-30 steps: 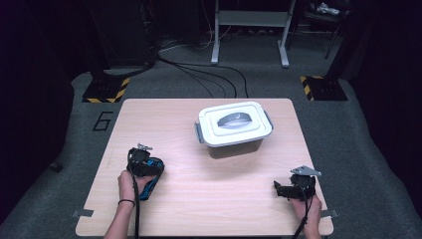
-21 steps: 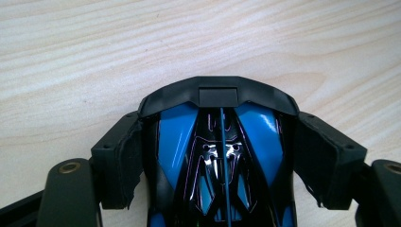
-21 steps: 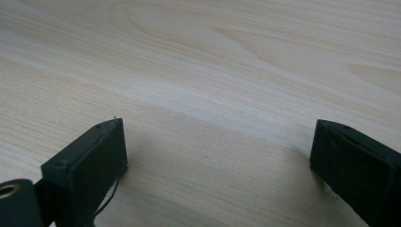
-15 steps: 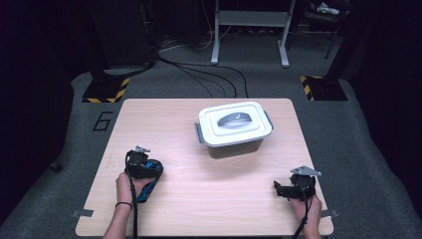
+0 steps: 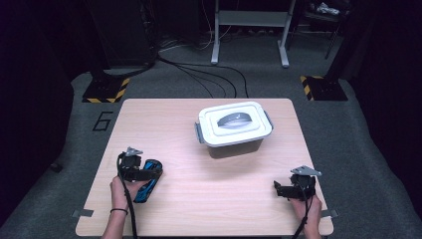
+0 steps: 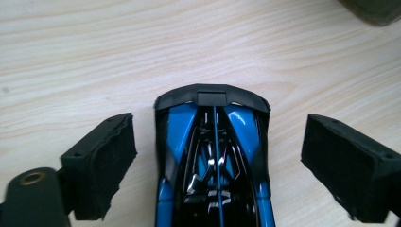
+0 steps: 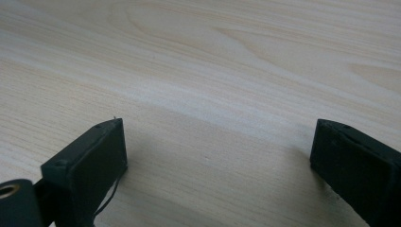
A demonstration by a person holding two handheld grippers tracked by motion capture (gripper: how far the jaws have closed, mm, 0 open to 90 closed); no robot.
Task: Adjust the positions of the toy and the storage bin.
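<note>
A blue and black toy car [image 6: 213, 161] lies on the wooden table [image 5: 199, 189], near its front left. My left gripper [image 6: 217, 132] straddles the car's end. Its jaws have just been opening, and a gap of bare wood shows on each side between the pads [image 6: 108, 161] and the car. In the high view the left gripper [image 5: 144, 172] sits over the car [image 5: 144, 188]. My right gripper [image 5: 279, 188] rests near the front right corner. In its own view the right gripper [image 7: 217, 137] stands open over bare wood.
A white plastic box [image 5: 234, 127] with a closed lid and grey handle stands at the table's middle back. Cables and yellow-black striped stand feet [image 5: 104, 89] lie on the dark floor beyond the far edge.
The left gripper has shifted slightly left and toward the front edge, and more of the blue car shows beside it. The right gripper has not moved.
</note>
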